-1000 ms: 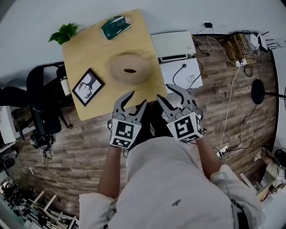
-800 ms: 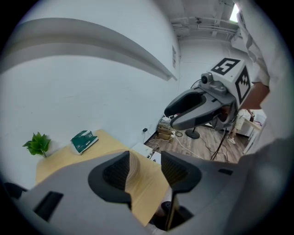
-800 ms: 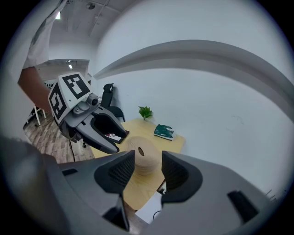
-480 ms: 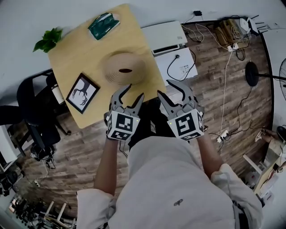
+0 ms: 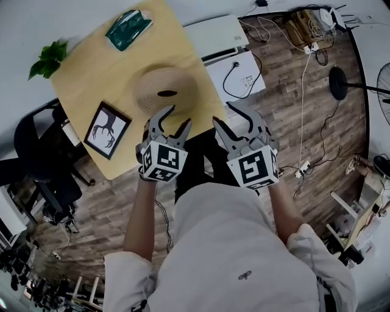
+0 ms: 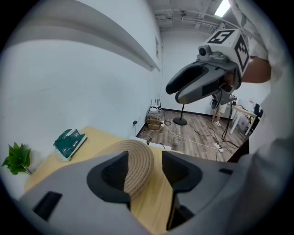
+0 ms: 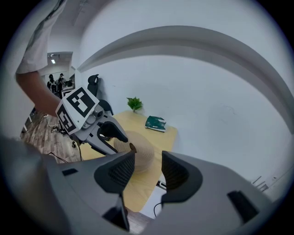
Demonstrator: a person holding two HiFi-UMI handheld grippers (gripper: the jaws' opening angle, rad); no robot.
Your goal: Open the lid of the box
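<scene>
Head view now: soft, even room light, colours a touch washed out, no hard shadows on the surface [image 5: 91, 79], and the floor [image 5: 329, 140] bows hard toward the rim. Left gripper view: a ceiling light [image 6: 223, 7] flares at the upper right, and the corners are black. Right gripper view: a bright white wall [image 7: 206, 92] bends into an arc, and the lower edge is soft.

box [image 5: 164, 91]: tan, ribbed | table [image 5: 91, 85]: pale wood | packet [image 5: 128, 27]: green

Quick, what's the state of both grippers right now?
Left gripper: open, jaws have just been opening, nothing between them.
Right gripper: open, empty.
</scene>
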